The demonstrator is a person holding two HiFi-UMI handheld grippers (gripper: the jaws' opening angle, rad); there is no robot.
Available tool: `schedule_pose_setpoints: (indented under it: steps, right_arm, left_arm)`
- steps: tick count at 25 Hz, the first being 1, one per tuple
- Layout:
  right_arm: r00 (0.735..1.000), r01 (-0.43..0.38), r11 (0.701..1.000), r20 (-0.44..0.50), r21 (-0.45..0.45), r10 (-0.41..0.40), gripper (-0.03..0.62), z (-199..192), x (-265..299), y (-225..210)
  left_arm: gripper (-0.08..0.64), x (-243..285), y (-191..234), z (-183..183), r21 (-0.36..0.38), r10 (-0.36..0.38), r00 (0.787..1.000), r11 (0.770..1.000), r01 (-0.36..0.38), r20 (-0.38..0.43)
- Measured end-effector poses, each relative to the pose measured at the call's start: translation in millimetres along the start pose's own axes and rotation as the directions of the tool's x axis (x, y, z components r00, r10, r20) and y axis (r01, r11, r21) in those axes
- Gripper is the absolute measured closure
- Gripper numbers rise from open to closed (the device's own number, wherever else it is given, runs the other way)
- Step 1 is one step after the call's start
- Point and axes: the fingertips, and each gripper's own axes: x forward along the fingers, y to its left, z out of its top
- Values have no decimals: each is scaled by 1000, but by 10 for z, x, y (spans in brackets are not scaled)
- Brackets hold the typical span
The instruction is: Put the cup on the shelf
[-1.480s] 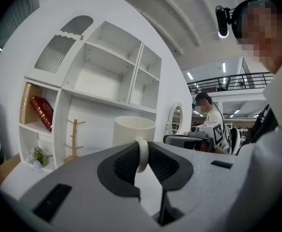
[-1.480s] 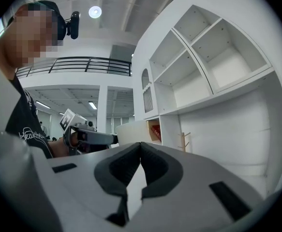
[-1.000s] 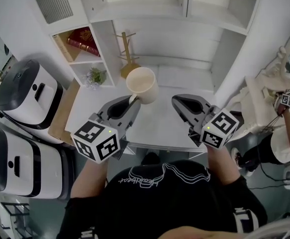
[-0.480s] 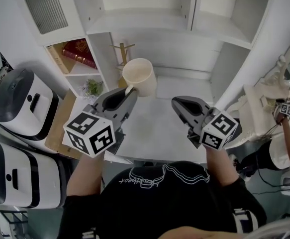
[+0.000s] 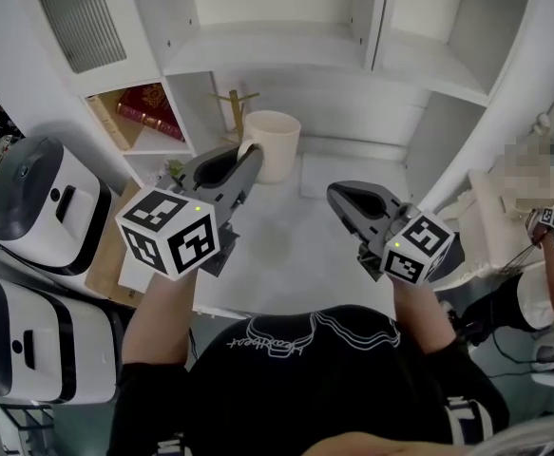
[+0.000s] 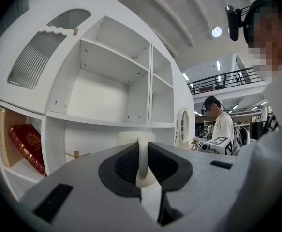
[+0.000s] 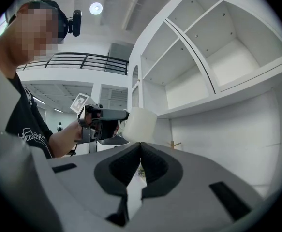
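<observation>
Left gripper view: how is the cup [image 6: 131,138] held?

– Its handle [image 6: 141,161] is pinched in the left gripper [image 6: 141,148], whose jaws have just been closing tighter, so the cup is carried upright ahead of the tips, below the shelf [image 6: 107,122]. The right gripper [image 7: 140,146] is seen alongside with its jaws pressed together on nothing.

Left tool: your left tool [image 5: 241,157] points level, held out ahead of your chest, its marker cube [image 5: 171,243] nearest you.
Left jaws: clamped on the handle [image 6: 142,161] of the cup [image 5: 273,145]; they have just closed a little further on it.
Right tool: your right tool [image 5: 338,195] also points level, well apart from the left and less far forward.
Right jaws: pressed together, nothing between them.
Forearms: both are bare and stretched forward.
</observation>
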Motion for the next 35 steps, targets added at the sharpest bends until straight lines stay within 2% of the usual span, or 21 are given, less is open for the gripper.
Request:
schedule_pose_setpoints:
  steps: [12, 24, 35]
  right_arm:
    - [1000, 29, 1000, -3, 10, -29, 588, -14, 42, -258]
    - [998, 60, 998, 11, 12, -60, 588, -7, 98, -482]
    - [995, 100, 994, 11, 34, -100, 588, -40, 84, -770]
  left_arm:
    - [520, 182, 225, 564, 65, 11, 995, 998, -17, 96]
    - [520, 323, 429, 1117, 123, 12, 980, 992, -37, 199]
    - [520, 626, 763, 1432, 104, 25, 966, 993, -54, 257]
